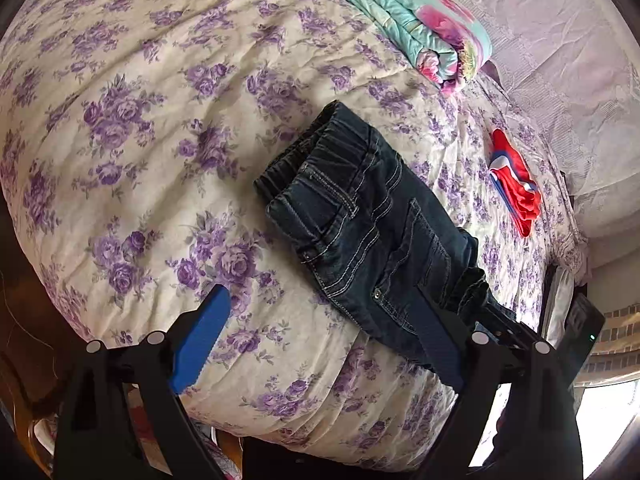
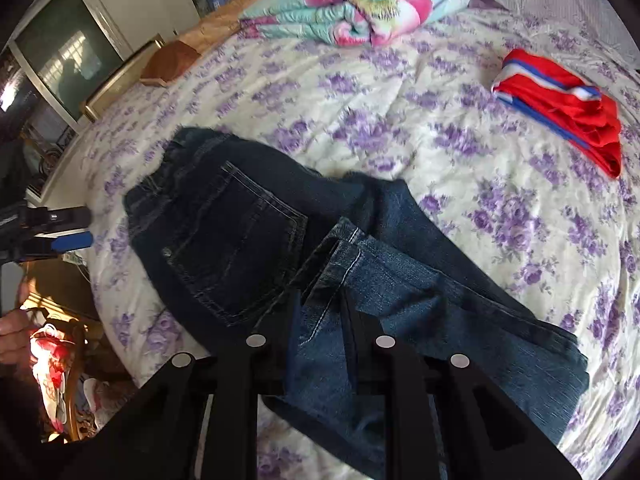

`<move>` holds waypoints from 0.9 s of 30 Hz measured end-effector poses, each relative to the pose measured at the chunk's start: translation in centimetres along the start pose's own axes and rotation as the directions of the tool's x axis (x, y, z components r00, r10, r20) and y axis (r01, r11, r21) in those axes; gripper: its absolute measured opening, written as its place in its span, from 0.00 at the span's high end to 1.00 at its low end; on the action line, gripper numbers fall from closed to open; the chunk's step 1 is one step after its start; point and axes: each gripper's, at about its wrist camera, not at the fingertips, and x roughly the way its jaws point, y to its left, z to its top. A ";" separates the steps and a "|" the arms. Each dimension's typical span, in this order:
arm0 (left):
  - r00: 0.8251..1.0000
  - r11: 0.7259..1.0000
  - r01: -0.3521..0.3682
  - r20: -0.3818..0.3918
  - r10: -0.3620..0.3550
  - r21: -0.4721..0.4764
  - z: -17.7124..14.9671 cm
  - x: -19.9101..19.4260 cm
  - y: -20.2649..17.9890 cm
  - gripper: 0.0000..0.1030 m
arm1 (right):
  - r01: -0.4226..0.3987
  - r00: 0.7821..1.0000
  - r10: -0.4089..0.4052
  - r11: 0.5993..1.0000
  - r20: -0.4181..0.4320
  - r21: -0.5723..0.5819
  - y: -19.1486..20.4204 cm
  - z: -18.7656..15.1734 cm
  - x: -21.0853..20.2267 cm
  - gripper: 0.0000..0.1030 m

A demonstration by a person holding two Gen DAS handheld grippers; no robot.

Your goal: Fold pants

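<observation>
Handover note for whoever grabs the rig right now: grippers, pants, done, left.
Left gripper: open, holding nothing, above the bed edge beside the waistband.
Right gripper: shut on the leg fabric of the dark blue denim jeans.
Jeans lie on the purple-flowered bedspread, waist end flat with a back pocket up, legs bunched and partly turned over toward the right gripper.
Done: a leg fold seems begun.
Left: lay the legs flat, finish the fold.

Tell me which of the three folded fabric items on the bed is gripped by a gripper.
The dark jeans: the right gripper is shut on their leg cloth. The red garment and the teal floral blanket lie apart, untouched.
</observation>
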 end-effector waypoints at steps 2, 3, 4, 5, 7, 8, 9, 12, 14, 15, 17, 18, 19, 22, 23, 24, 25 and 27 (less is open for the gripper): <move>1.000 1.000 0.008 -0.028 -0.008 -0.016 0.1 1.5 0.1 0.15 | 0.003 0.999 -0.001 0.999 -0.048 0.034 -0.5 -0.2 2.3 0.82; 0.999 0.999 0.012 -0.042 -0.014 -0.030 0.4 2.4 0.2 0.15 | 0.005 0.999 -0.003 0.999 -0.043 0.033 -0.5 -0.2 2.5 0.82; 0.998 0.999 0.017 -0.055 -0.020 -0.045 0.7 3.4 0.4 0.15 | 0.009 0.999 -0.008 1.000 -0.043 0.026 -0.3 -0.2 2.5 0.81; 0.998 0.998 0.015 -0.067 -0.019 -0.058 1.1 4.4 0.6 0.15 | 0.011 0.999 -0.010 1.000 -0.046 0.015 -0.2 -0.1 2.3 0.81; 0.996 0.997 0.012 -0.086 -0.018 -0.073 2.0 6.3 0.7 0.14 | 0.004 0.998 -0.003 1.000 -0.055 0.013 -0.2 -0.1 2.0 0.81; 0.996 0.997 0.008 -0.087 -0.015 -0.076 2.6 7.0 0.7 0.11 | -0.003 0.998 0.004 1.000 -0.060 0.024 -0.3 -0.1 1.8 0.81; 0.997 0.997 0.010 -0.079 -0.016 -0.073 3.2 7.4 0.5 0.06 | -0.008 0.998 0.010 0.999 -0.062 0.033 -0.4 -0.1 1.6 0.81; 0.998 0.999 0.008 -0.056 -0.010 -0.040 5.7 8.5 -0.8 0.05 | -0.008 0.998 0.010 0.999 -0.063 0.033 -0.4 -0.1 1.2 0.80; 0.999 0.999 -0.026 -0.045 0.025 -0.030 7.0 9.0 -1.7 0.12 | -0.007 0.998 0.009 0.999 -0.062 0.034 -0.4 -0.3 1.2 0.80; 0.998 0.999 -0.052 -0.029 0.051 -0.012 7.1 8.7 -2.3 0.17 | -0.006 0.998 0.008 0.999 -0.060 0.036 -0.4 -0.3 1.0 0.80; 0.991 0.988 -0.127 0.061 0.122 0.083 6.6 6.6 -4.2 0.49 | -0.009 0.998 0.011 0.999 -0.059 0.042 -0.4 -0.1 0.6 0.79; 0.983 0.976 -0.169 0.097 0.157 0.136 6.3 5.4 -5.2 0.67 | -0.017 0.999 0.019 0.999 -0.051 0.048 -0.4 0.0 0.1 0.77; 0.980 0.969 -0.176 0.128 0.154 0.176 5.8 4.1 -6.0 0.70 | -0.031 0.999 0.033 0.998 -0.038 0.052 -0.4 0.1 -0.4 0.75; 0.976 0.956 -0.139 0.198 0.089 0.257 4.3 0.6 -8.1 0.73 | -0.047 0.999 0.046 0.999 0.004 0.017 0.4 0.9 -1.1 0.75; 0.973 0.950 -0.142 0.214 0.084 0.276 3.8 0.0 -8.8 0.73 | -0.034 0.999 0.034 0.999 0.007 -0.004 0.8 1.3 -0.8 0.75; 0.972 0.948 -0.136 0.224 0.071 0.288 3.6 -0.4 -9.3 0.73 | -0.026 1.000 0.026 1.000 0.000 -0.011 1.1 1.6 -0.3 0.76; 0.972 0.947 -0.122 0.231 0.053 0.297 3.4 -0.8 -9.7 0.73 | -0.024 1.000 0.023 1.000 -0.009 -0.007 1.2 1.9 0.3 0.80; 0.971 0.946 -0.098 0.239 0.023 0.310 3.0 -1.5 -10.5 0.74 | -0.025 0.999 0.025 1.000 -0.030 -0.006 1.3 2.5 1.8 0.90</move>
